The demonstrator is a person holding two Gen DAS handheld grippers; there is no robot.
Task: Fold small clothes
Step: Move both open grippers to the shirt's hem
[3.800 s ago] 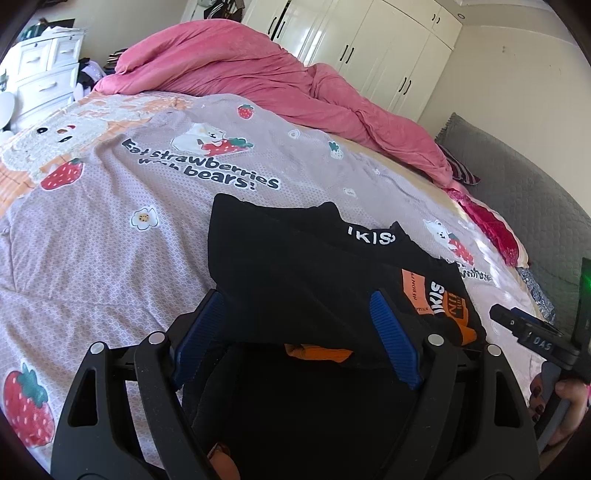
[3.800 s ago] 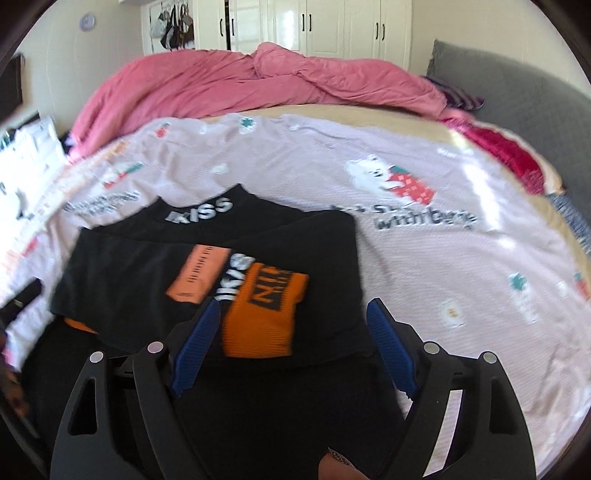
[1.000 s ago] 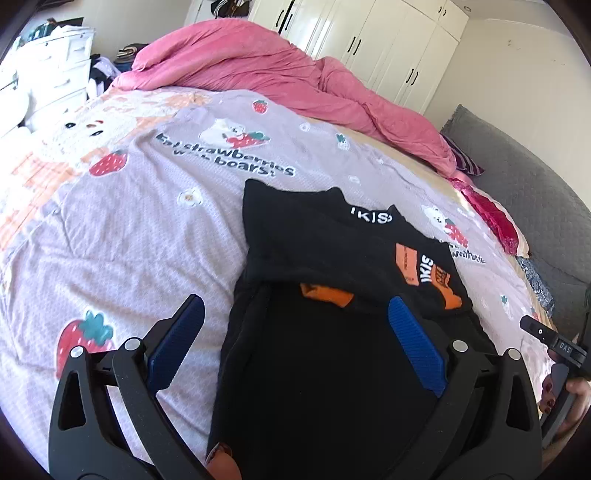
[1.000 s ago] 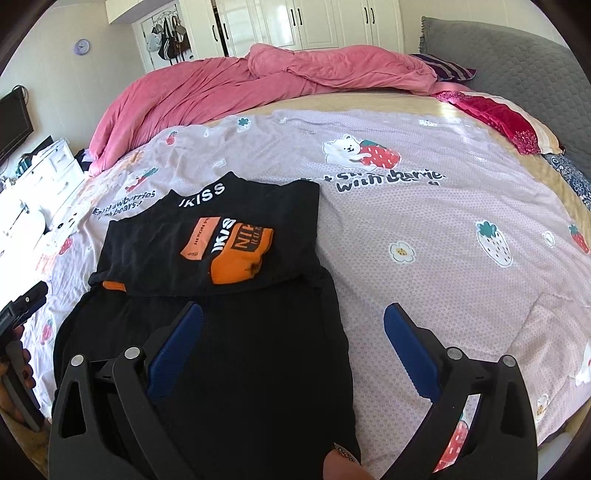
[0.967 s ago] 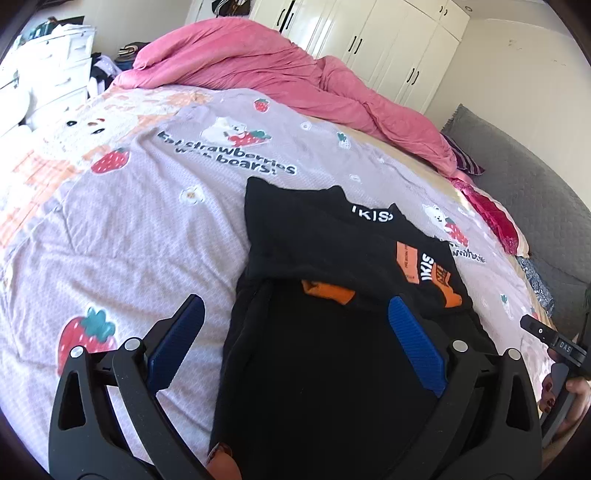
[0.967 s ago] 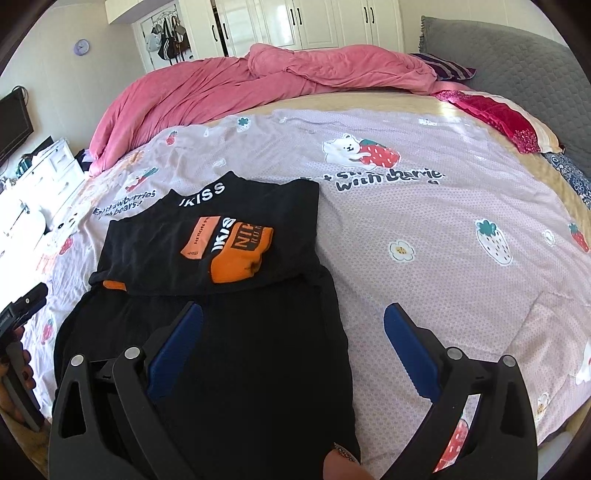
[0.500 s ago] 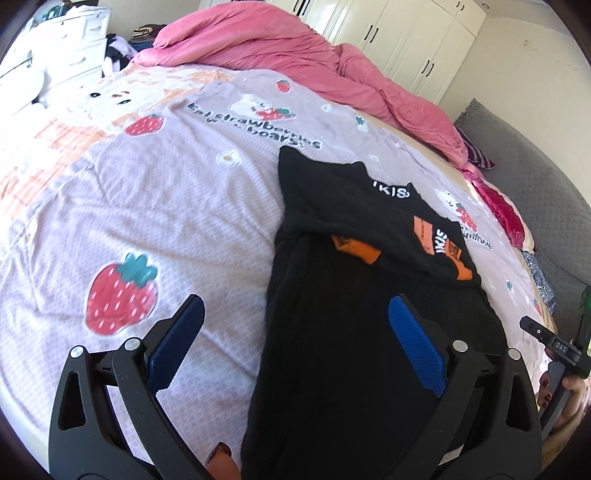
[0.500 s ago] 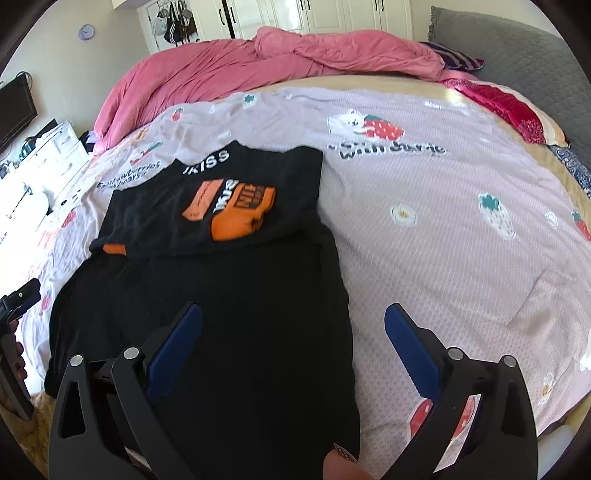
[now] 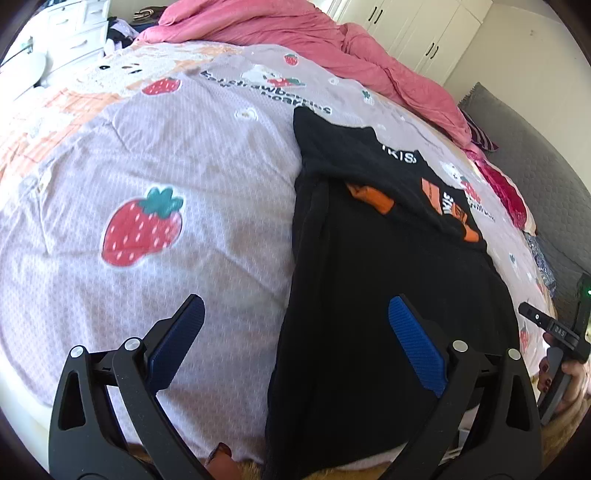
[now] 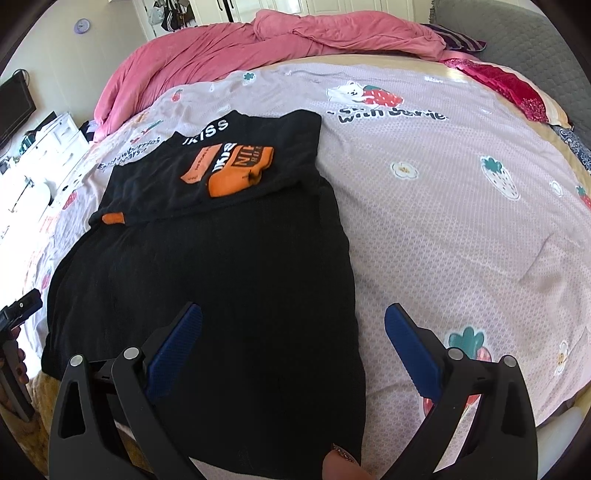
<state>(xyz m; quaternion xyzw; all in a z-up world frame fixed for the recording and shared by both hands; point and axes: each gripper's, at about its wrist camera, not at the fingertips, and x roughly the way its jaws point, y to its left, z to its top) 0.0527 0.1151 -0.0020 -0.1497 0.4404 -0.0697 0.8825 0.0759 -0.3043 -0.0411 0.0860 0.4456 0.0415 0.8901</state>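
- The black shirt (image 10: 221,280) lies flat on the lilac strawberry-print bedspread (image 10: 461,221), its hem at the near edge of the bed and its neck toward the far side.
- Its upper part is folded over: the sleeves are turned in across the chest, so an orange cuff (image 10: 240,181) sits near the middle and a second, smaller orange cuff (image 10: 112,218) peeks out at the left edge of the fold.
- White lettering on the collar (image 10: 207,131) faces up at the far end of the shirt.
- The left gripper (image 9: 295,332) hangs above the near left side of the shirt, jaws spread wide with nothing between them; one blue pad (image 9: 177,339) is over the bare bedspread and the other over black cloth.
- The right gripper (image 10: 291,339) hangs above the near right side, jaws likewise spread wide and holding nothing; its left pad (image 10: 173,347) is over the shirt and its right pad over the bedspread.
- Whether either claw touches the fabric cannot be told.
- A crumpled pink duvet (image 10: 258,44) is heaped along the far edge of the bed.
- White wardrobes (image 9: 417,33) stand behind it, and a grey padded headboard (image 9: 535,177) runs along the right.
- A white dresser (image 9: 77,33) stands at the far left.
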